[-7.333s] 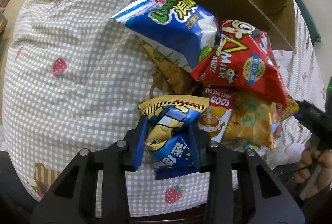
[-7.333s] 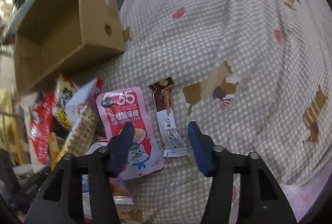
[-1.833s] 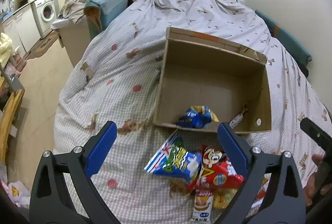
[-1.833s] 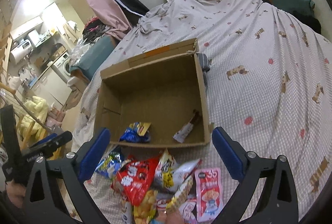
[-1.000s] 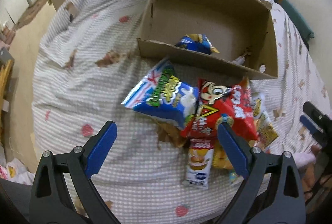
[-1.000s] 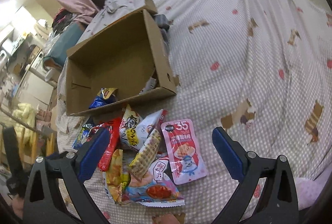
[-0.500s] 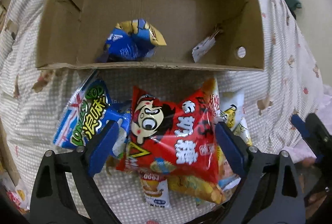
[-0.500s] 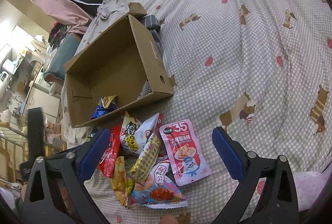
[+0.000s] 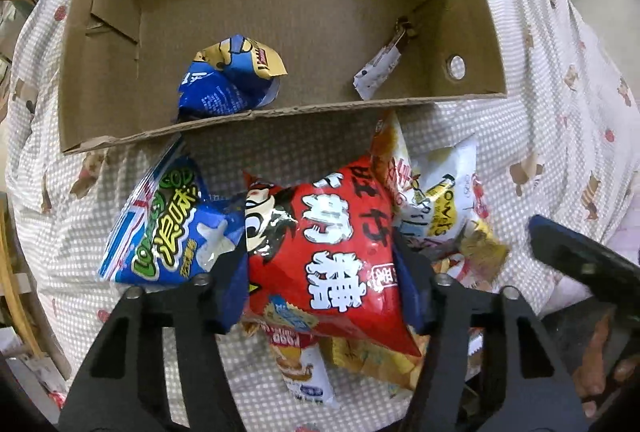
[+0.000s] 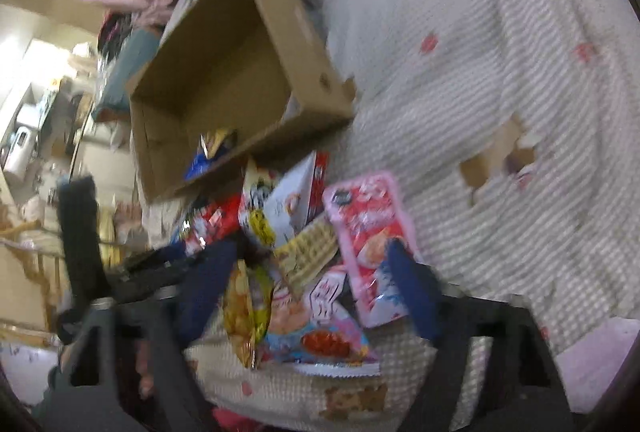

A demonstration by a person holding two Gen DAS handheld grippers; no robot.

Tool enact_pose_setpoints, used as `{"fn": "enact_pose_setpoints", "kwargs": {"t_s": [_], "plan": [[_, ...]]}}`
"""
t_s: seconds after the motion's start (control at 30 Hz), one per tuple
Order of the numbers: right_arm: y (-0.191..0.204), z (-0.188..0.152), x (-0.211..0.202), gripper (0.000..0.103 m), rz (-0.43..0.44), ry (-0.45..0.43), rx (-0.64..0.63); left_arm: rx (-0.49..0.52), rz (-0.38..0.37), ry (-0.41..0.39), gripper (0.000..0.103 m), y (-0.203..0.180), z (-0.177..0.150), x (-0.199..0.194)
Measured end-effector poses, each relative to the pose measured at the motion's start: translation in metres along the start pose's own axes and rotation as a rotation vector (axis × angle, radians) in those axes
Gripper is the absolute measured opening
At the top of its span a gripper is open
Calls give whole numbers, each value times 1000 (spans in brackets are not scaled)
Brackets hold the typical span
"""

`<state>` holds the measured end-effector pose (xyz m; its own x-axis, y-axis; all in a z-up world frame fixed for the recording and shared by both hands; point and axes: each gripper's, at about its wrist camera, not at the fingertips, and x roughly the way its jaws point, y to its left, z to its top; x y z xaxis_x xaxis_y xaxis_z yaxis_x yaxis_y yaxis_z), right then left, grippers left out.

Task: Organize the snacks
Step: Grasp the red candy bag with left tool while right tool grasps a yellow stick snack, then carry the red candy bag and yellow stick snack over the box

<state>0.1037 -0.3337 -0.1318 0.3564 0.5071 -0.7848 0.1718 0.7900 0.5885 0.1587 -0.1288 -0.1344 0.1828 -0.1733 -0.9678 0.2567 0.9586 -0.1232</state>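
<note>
My left gripper is closed around a red snack bag in the pile, one pad on each side of it. A blue Lonely God bag lies to its left and a white and yellow bag to its right. The cardboard box beyond holds a crumpled blue bag and a thin brown-and-white stick packet. My right gripper is open over the pile, straddling a waffle-patterned packet, with a pink packet by its right finger. This view is blurred.
The box and snacks sit on a checked bedspread with strawberry and dog prints. The right gripper shows at the right edge of the left wrist view. Furniture and clutter stand past the bed's left edge.
My left gripper has dropped onto the pile and closed from wide open onto the red bag. My right gripper has dropped toward the pile and narrowed.
</note>
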Motion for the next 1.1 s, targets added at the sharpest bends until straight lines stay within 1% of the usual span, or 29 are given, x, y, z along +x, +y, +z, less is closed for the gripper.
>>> {"fn": "enact_pose_setpoints", "kwargs": {"t_s": [0.03,0.1,0.2,0.23,0.3,0.33,0.37,0.4,0.5,0.6,0.73,0.87,0.93,1.1], "plan": [[1,0,5,64,-4,15,-4,1,5,-6,54,0,-2,-3],[7,1,15,55,-26,38,-24,-7,8,-19,53,3,-4,-9],[22,1,31,55,-69,77,-93,-22,5,-44,53,7,-5,-23],[29,-1,37,55,-100,86,-123,-26,5,-52,53,8,-5,-29],[36,-5,44,53,-189,89,-178,-34,11,-76,53,13,-5,-44],[39,-6,47,49,-224,85,-198,-35,19,-87,53,16,-5,-52],[40,-6,48,36,-241,81,-212,-36,23,-93,53,17,-3,-55],[42,-7,46,24,-241,75,-219,-38,31,-101,53,19,-4,-60],[42,-9,35,14,-239,41,-232,-48,59,-122,53,27,-7,-72],[36,-17,15,12,-193,26,-223,-74,84,-130,53,35,-13,-76],[31,-20,-16,12,-174,-51,-211,-79,105,-131,53,36,-22,-73],[21,-20,-41,12,-127,-112,-164,-77,117,-140,53,34,-29,-72],[16,-19,-56,12,-87,-164,-140,-80,125,-145,53,34,-32,-74],[21,-21,-85,12,-23,-311,-157,-93,151,-175,53,36,-37,-83]]}}
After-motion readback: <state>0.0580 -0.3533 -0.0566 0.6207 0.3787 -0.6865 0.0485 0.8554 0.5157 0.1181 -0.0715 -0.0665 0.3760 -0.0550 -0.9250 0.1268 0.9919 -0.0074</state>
